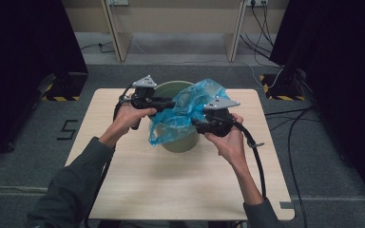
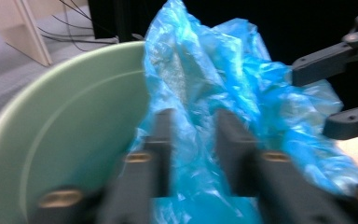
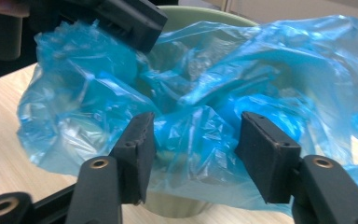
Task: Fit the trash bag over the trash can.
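While blue bag (image 1: 185,111) drapes green bin (image 1: 183,140), left gripper (image 2: 193,140) jaws clamp bag; right gripper (image 3: 196,144) jaws apart.

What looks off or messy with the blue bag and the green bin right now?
The blue plastic bag is crumpled and bunched over one side of the green bin, not spread around its rim; part hangs down the front. The left gripper and right gripper both straddle folds of it. No spill or tear shows.

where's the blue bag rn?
High view: the blue plastic bag drapes over the green bin's rim at table centre, between the left gripper and right gripper.
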Demonstrator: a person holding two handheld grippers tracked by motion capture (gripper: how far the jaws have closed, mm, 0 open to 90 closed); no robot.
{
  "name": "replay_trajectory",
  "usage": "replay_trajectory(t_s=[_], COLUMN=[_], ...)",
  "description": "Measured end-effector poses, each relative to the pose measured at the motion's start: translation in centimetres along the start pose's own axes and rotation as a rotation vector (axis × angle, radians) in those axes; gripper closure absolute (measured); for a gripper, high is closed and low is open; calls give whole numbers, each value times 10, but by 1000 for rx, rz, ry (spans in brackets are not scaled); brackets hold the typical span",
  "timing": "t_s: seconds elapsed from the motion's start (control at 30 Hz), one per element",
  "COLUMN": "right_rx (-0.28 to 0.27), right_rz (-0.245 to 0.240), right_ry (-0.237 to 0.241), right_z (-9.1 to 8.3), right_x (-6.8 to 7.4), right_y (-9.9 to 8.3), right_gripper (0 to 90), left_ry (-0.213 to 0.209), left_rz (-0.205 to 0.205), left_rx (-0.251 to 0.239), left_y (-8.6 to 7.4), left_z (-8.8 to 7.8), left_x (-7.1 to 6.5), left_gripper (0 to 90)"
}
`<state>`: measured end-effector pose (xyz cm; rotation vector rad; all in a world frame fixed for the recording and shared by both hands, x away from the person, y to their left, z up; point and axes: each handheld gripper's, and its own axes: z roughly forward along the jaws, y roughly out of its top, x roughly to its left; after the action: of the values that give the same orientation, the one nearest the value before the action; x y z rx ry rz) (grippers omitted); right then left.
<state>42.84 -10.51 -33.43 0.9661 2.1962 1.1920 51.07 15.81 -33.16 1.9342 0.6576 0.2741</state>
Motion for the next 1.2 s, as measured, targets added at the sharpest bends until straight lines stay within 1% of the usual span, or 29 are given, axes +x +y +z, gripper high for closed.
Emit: replay_trajectory(t_s=[0.03,0.07,0.1,0.17,0.27,0.33,0.4,0.53,0.63,0.7,0.77,0.83,0.87,0.9,0.97,1.07,1.17,1.2], right_rx=[2,-3,-3,-5,-4,-2,-3,-8,-19,-29,-33,-42,-50,-50,-48,-55,-48,-47], right_rz=[3,4,4,-6,-14,-16,-6,-12,-8,-11,-8,-8,-4,-14,-33,-31,-43,-49], right_ry=[3,2,2,-5,-14,-21,-18,-21,-12,-2,8,24,35,46,51,57,51,35], right_z=[-1,-3,-3,-6,-8,-9,-10,-10,-11,-12,-12,-12,-11,-10,-8,-7,-7,-8], right_x=[-2,-4,-4,-5,-7,-9,-10,-9,-6,-3,0,5,8,13,19,23,25,24], right_y=[0,0,0,-1,-3,-4,-5,-6,-4,-2,-1,2,2,3,5,7,8,8], right_gripper=[504,546,546,564,575,570,556,506,472,459,444,430,428,422,416,405,399,399], left_ry=[11,31,51,83,146,165,186,192,175,172,186,171,160,156,150,139,123,122], left_rz=[-3,-1,0,-17,-38,-63,-73,-101,-104,-120,-121,-151,-156,-152,-134,-139,-112,-106], left_rx=[-11,-21,-31,-46,-52,-56,-47,-43,-41,-46,-37,-60,-58,-53,-40,-57,-62,-63], left_y=[1,2,3,3,1,-4,-11,-28,-42,-50,-55,-60,-63,-64,-69,-76,-83,-84], left_z=[-2,-4,-7,-14,-25,-33,-38,-42,-41,-40,-39,-38,-37,-35,-32,-31,-37,-39], left_x=[3,7,12,23,42,54,62,74,75,77,79,82,82,80,75,70,61,59], left_gripper=[838,878,878,890,892,892,892,888,883,876,871,872,871,869,865,854,825,812])
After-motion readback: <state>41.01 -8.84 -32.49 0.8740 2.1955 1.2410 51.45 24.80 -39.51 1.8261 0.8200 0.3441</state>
